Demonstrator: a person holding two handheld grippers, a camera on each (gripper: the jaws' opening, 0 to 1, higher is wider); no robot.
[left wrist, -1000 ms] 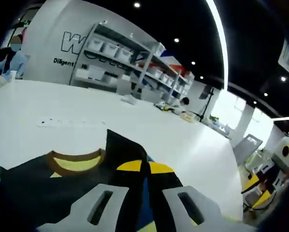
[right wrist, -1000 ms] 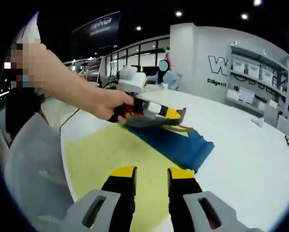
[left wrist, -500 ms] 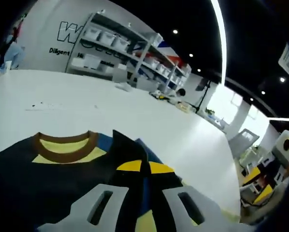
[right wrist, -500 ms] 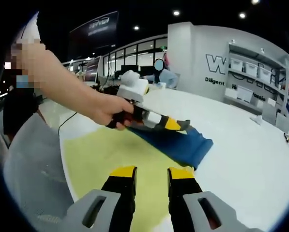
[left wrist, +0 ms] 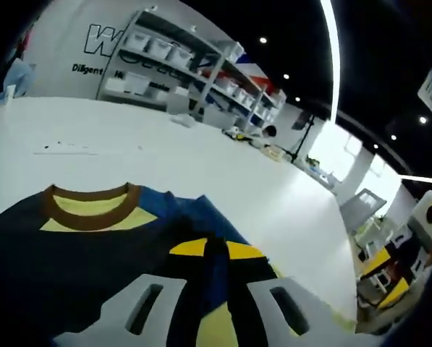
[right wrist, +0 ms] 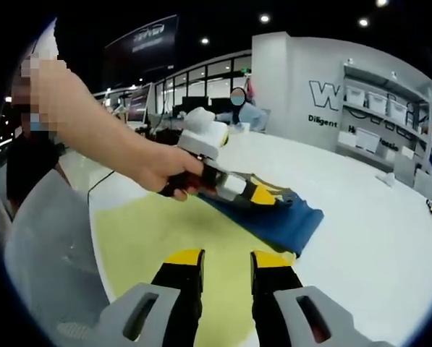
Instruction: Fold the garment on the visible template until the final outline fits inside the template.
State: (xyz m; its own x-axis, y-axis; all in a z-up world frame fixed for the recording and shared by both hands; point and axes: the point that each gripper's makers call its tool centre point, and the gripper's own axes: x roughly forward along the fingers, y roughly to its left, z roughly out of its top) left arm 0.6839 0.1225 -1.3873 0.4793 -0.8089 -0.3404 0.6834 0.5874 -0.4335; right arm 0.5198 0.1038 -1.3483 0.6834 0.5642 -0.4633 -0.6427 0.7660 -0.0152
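While left gripper (right wrist: pixel 263 194) jaws clamp garment (right wrist: pixel 288 220), right gripper (right wrist: pixel 226 258) jaws apart over template (right wrist: pixel 143 238).

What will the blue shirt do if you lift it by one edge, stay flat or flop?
It would probably flop: the blue shirt already lies in soft folds on the yellow template. It looks thin, so likely light. Where the left hand-held gripper holds it, the cloth bends easily, and it may slide on the smooth white table if pushed.
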